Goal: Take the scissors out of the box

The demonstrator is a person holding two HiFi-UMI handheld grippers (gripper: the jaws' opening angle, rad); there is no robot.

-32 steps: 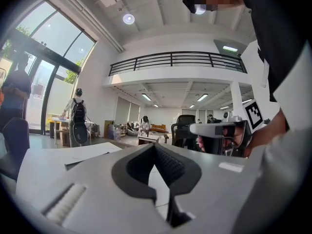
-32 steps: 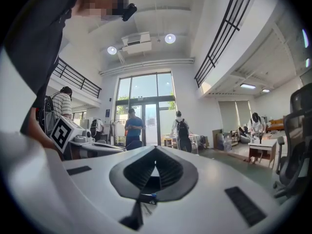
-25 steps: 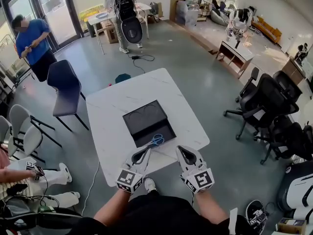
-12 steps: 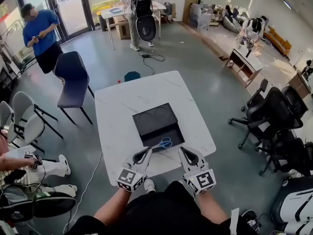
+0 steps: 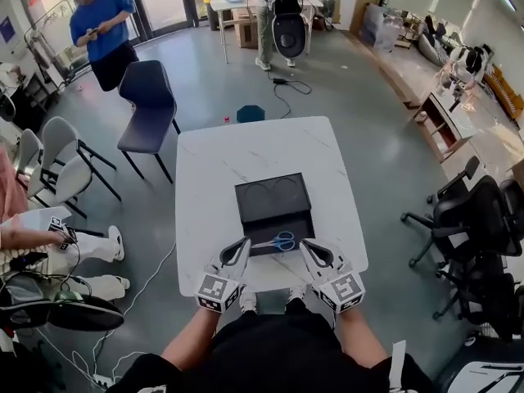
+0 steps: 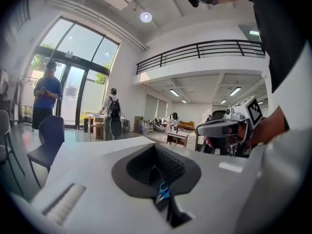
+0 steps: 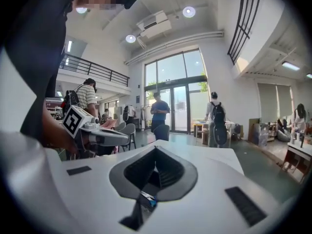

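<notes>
Off the far left corner of the white tabletop (image 5: 205,178) stands a dark blue chair (image 5: 147,97). Black office chairs (image 5: 471,219) sit to the right, and a person in a blue shirt (image 5: 102,27) is well beyond. The only markings I see are the square codes on each tool's cube. I hold both tools low over the near edge, forearms angled inward. The left tool (image 5: 242,246) and right tool (image 5: 304,246) are clenched on nothing. The blue-handled scissors (image 5: 278,241) lie in the black box (image 5: 270,195), between the two tips.
</notes>
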